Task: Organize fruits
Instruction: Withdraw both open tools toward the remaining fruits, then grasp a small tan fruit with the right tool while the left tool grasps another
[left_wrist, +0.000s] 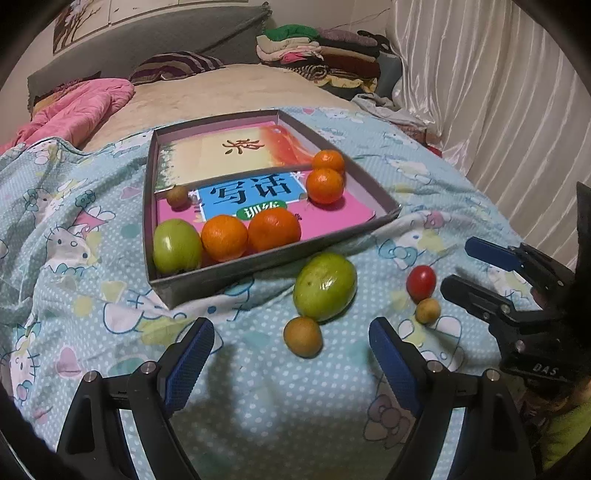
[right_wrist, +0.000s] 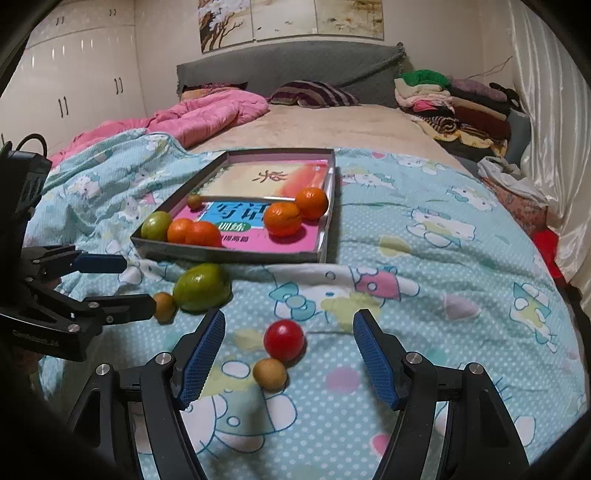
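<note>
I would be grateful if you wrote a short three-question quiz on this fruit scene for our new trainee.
1. Count: how many oranges lie inside the grey box?
2. True or false: the red tomato touches the large green fruit on the blanket.
3. Multiple choice: the left hand-held gripper is A) shut on a brown fruit, B) open with the small brown fruit just ahead of it, C) inside the box.

Key
1. Four oranges; one is here.
2. False: they lie apart; the tomato touches another small brown fruit.
3. B. The right hand-held gripper is open too.
</note>
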